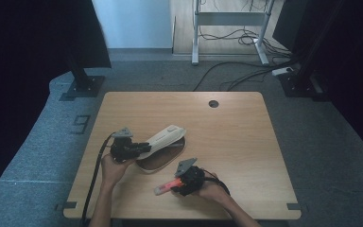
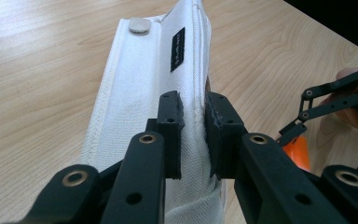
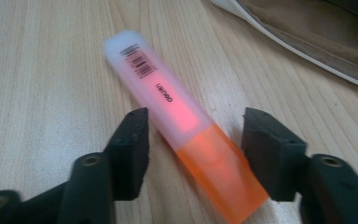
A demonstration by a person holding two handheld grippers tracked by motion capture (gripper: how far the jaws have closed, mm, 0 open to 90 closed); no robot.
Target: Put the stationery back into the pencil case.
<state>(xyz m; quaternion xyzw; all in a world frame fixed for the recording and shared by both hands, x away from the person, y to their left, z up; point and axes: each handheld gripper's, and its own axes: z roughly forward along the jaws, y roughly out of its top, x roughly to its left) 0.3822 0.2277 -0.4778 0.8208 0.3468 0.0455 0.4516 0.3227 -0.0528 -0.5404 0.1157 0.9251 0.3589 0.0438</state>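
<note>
A white fabric pouch [image 1: 163, 138] with a brown lining lies open at the table's middle left, its flap lifted. My left gripper [image 1: 139, 147] is shut on the flap's edge; in the left gripper view the two pads [image 2: 170, 126] pinch the white cloth [image 2: 140, 84]. An orange highlighter [image 1: 165, 187] with a frosted cap lies flat on the wood near the front. My right gripper [image 1: 177, 183] straddles its orange body. In the right gripper view the jaws stand a little apart on either side of the highlighter [image 3: 177, 112], with gaps on both sides. The pouch's brown inside [image 3: 307, 32] shows at upper right.
The wooden table [image 1: 236, 137] has a round cable hole [image 1: 213, 103] near its far edge. The right gripper's linkage [image 2: 307, 109] and the highlighter's orange end [image 2: 296, 151] sit close beside the left gripper. Beyond the table are dark stands and floor cables.
</note>
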